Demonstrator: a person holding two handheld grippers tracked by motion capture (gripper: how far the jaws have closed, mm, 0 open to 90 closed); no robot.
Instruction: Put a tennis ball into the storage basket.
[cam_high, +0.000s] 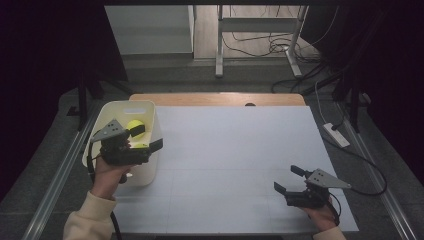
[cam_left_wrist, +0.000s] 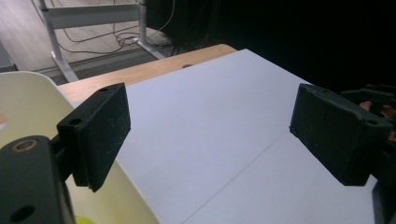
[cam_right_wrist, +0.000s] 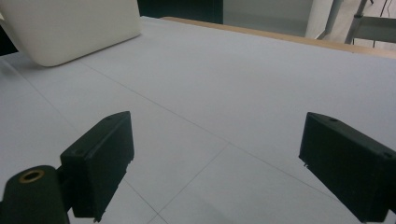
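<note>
Seen from the high view: yellow-green ball (cam_high: 134, 128) inside the cream bin (cam_high: 148, 111), at the white table's (cam_high: 235, 150) left edge. From the left gripper view, merely a yellow sliver (cam_left_wrist: 84, 219) low in the bin, behind one jaw. Left gripper (cam_high: 149, 140) above the bin, jaws apart and empty, ball just beyond them. Right gripper (cam_high: 287, 180) well right of the bin, jaws wide, nothing between. Desk frame (cam_high: 260, 30) and cables (cam_high: 280, 47) on the floor beyond the bin.
</note>
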